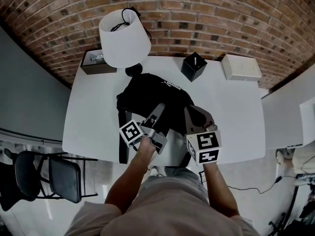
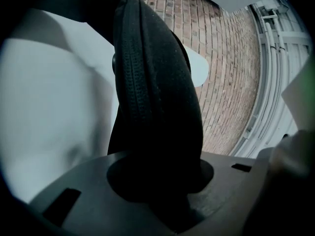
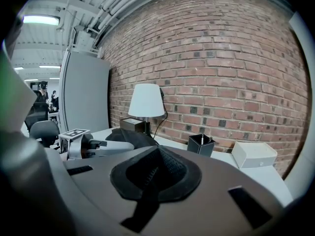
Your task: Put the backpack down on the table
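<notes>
The black backpack [image 1: 147, 95] lies across the middle of the white table [image 1: 93, 107], and one strap hangs over the near edge. My left gripper [image 1: 158, 109] is shut on its near side. In the left gripper view a zippered black edge of the backpack [image 2: 152, 97] rises from between the jaws of my left gripper [image 2: 157, 181]. To the right of it, my right gripper [image 1: 196, 113] is shut on the bag's near right part. In the right gripper view a fold of padded black backpack fabric [image 3: 157, 168] is pinched in my right gripper [image 3: 155, 178].
A white-shaded lamp [image 1: 123, 36] stands at the table's far side, just behind the bag. A dark box [image 1: 96, 62] is at the far left, a black pen holder [image 1: 193, 66] and a white box [image 1: 241, 66] at the far right. A black chair [image 1: 49, 173] stands on the floor at the left.
</notes>
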A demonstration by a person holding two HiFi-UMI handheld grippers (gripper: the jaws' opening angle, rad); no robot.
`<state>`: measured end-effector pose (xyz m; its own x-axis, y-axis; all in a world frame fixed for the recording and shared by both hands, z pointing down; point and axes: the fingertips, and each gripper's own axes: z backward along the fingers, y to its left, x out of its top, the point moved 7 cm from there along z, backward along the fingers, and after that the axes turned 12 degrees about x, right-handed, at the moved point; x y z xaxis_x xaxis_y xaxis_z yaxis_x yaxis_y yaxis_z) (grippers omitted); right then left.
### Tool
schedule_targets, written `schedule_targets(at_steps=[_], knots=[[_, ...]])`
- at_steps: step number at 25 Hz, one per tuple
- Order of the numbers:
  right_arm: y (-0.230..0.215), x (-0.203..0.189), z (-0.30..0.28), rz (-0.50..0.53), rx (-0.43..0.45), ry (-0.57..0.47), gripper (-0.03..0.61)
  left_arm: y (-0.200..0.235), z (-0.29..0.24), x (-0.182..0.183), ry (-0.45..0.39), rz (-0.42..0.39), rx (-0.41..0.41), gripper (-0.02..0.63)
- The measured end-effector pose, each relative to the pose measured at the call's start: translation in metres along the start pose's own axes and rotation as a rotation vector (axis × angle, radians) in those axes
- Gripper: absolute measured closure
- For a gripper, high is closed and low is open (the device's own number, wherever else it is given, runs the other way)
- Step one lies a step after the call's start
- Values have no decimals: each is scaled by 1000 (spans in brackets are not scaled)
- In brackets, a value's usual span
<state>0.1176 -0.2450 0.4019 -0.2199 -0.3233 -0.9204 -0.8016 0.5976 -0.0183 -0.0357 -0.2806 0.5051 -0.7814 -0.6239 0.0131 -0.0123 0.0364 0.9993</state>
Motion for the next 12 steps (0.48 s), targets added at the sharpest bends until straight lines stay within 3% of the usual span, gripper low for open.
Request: schedule_targets(at_steps=[12], knots=[[-7, -6, -7, -10, 15, 11, 578, 15, -4, 4, -14, 8, 31, 506]])
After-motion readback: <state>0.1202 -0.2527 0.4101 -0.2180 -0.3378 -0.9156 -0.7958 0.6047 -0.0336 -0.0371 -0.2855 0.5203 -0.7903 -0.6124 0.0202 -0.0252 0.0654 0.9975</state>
